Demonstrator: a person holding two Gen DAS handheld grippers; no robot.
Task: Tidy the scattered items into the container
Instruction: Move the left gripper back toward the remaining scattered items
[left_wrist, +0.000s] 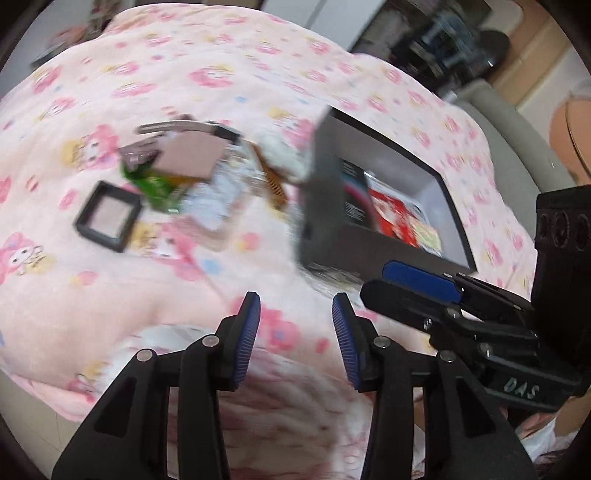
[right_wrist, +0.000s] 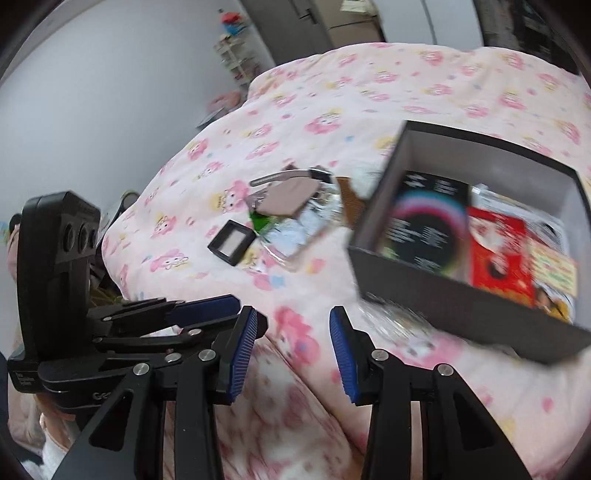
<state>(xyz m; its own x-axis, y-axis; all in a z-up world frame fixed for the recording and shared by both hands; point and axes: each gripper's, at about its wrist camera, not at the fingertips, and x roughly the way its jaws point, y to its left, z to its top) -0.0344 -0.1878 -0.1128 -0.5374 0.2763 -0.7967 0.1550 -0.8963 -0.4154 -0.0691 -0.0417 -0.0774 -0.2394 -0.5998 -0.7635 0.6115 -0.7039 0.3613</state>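
Note:
A dark grey open box (left_wrist: 321, 206) (right_wrist: 461, 306) lies on the pink bed cover and holds a black booklet (right_wrist: 424, 225) and a red packet (right_wrist: 498, 254). To its left is a loose pile: a black square frame (left_wrist: 109, 216) (right_wrist: 232, 242), a pinkish card (left_wrist: 190, 157) (right_wrist: 284, 201), a green packet (left_wrist: 159, 188) (right_wrist: 264, 223), a clear bag (left_wrist: 218, 199), a brown comb (left_wrist: 271, 181) and a metal clip (left_wrist: 173, 127). My left gripper (left_wrist: 295, 299) hovers open and empty short of the pile. My right gripper (right_wrist: 293, 314) is open and empty beside it, near the box's front corner.
The pink cartoon-print cover (left_wrist: 221, 66) drapes over the bed's near edge below both grippers. A white wall and a small shelf (right_wrist: 232, 55) are at the far left. Dark furniture (left_wrist: 443, 33) and a person's arm (left_wrist: 569, 129) are beyond the box.

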